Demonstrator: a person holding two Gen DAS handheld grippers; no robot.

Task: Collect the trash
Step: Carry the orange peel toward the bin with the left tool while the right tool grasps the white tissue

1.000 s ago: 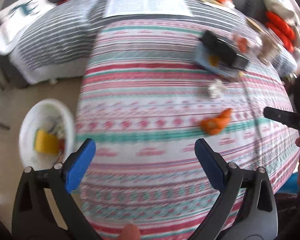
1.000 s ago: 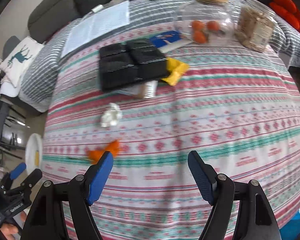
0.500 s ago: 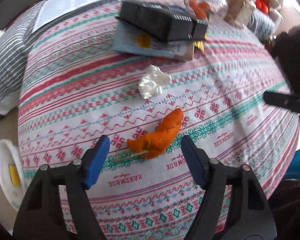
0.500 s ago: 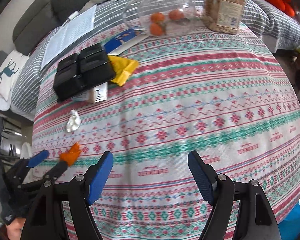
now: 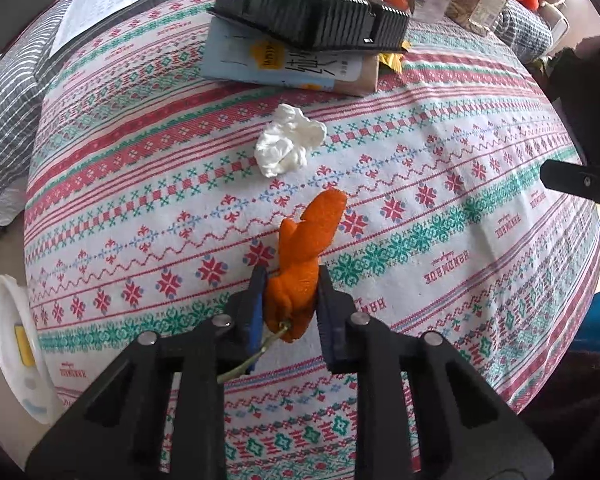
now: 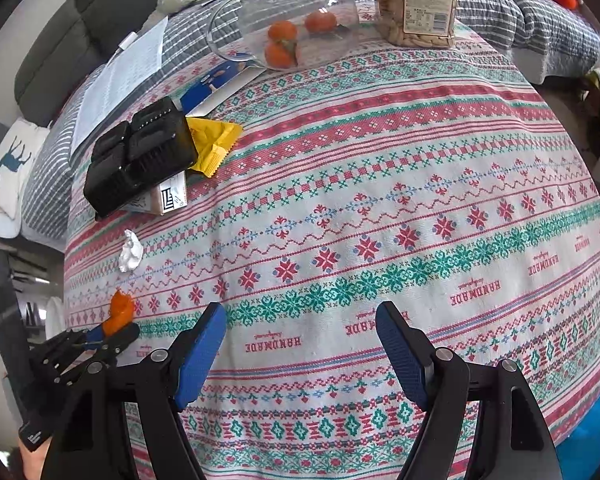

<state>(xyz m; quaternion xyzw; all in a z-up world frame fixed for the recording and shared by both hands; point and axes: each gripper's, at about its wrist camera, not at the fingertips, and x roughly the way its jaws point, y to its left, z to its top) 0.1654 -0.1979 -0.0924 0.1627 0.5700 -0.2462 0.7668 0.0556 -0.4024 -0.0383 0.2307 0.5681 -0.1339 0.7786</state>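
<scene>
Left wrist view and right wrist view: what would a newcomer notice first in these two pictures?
First, the bright orange piece of peel near the front left of the patterned tablecloth, pinched between the blue pads of the left gripper, whose jaws have just been closing on it. Just behind it lies a crumpled white tissue. The right gripper hangs open over bare cloth.
</scene>
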